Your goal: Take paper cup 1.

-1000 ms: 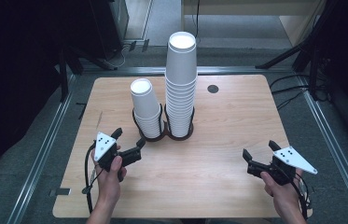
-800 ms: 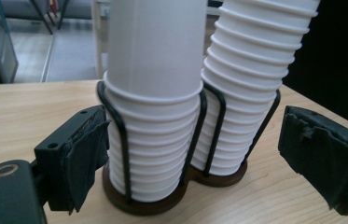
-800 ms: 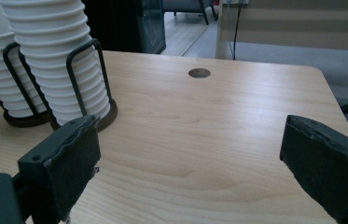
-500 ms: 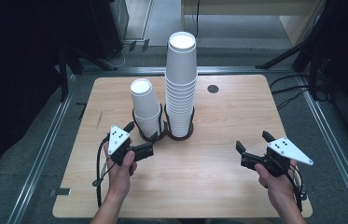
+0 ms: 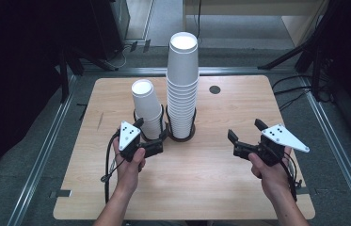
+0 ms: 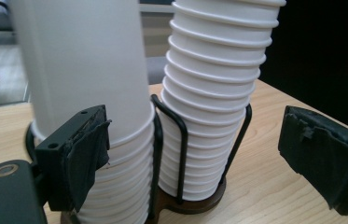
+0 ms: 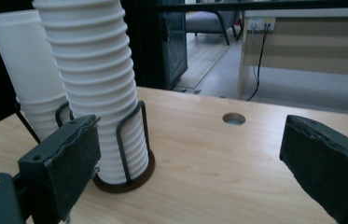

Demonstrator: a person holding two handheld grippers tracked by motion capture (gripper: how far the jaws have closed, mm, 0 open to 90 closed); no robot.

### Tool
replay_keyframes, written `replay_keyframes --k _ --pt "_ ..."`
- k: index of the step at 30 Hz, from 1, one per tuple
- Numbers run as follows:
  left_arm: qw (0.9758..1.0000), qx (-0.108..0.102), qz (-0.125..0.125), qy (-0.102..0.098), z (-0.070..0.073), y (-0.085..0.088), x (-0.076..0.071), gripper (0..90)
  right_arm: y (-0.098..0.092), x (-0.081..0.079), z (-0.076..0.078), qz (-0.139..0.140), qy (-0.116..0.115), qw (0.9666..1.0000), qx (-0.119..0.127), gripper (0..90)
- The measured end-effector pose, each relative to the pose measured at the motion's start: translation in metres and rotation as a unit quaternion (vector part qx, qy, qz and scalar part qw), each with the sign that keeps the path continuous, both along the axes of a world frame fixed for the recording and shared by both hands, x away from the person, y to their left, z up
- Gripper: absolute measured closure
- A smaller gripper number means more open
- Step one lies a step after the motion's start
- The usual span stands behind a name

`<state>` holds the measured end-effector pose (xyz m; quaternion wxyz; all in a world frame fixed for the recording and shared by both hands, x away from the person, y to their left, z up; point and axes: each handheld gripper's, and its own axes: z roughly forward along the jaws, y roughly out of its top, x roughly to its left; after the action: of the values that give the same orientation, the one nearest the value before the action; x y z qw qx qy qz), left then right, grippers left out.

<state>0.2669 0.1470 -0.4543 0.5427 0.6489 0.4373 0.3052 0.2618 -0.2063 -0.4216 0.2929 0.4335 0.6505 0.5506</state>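
Note:
Two stacks of white paper cups stand in black wire holders on the wooden table [image 5: 239, 188]: a short stack [image 5: 146, 110] on the left and a tall stack [image 5: 182, 89] on the right. My left gripper [image 5: 152, 129] is open, right in front of the short stack's base. In the left gripper view its left pad [image 6: 85, 154] sits close against the short stack [image 6: 92, 70], and the tall stack [image 6: 213, 93] rises between the jaws farther off. My right gripper [image 5: 246, 131] is open and empty, to the right of the tall stack [image 7: 97, 84].
The wire holders share a brown base [image 5: 181, 137] near the table's middle. A round cable hole [image 5: 214, 89] lies at the back right of the table. Metal rails frame the table, with dark floor and cables beyond. Bare wood lies between and in front of both hands.
My left hand has moved right and forward, up to the short stack's base. My right hand has risen and shifted left toward the tall stack. Both grippers stay open.

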Motion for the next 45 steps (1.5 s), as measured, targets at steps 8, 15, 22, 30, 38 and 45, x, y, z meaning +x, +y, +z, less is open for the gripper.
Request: replay_keyframes --k 8,15,22,30,38,45 --pt "0.9997 0.008 -0.014 -0.018 0.007 -0.021 0.008 8.7 0.019 0.005 0.033 0.016 -0.016 0.9997 0.008 5.2" --pt "0.9997 0.013 -0.008 -0.018 0.012 -0.037 0.017 8.7 0.039 0.016 0.054 0.029 -0.024 0.9992 0.011 4.8" --pt "1.0 -0.007 -0.001 -0.003 0.015 -0.045 0.028 8.6 0.054 0.025 0.061 0.038 -0.015 0.9988 0.025 1.5" --pt "0.9998 -0.003 0.009 -0.015 0.027 -0.055 0.04 1.7 0.077 0.036 0.074 0.038 -0.019 0.9991 0.007 0.0" --pt "0.9993 0.015 0.027 -0.02 0.028 -0.067 0.05 1.7 0.093 0.051 0.092 0.045 -0.019 0.9987 0.013 0.0" --pt "0.9983 0.014 0.049 -0.029 0.027 -0.076 0.06 1.7 0.105 0.066 0.103 0.047 -0.017 0.9985 0.022 0.0"
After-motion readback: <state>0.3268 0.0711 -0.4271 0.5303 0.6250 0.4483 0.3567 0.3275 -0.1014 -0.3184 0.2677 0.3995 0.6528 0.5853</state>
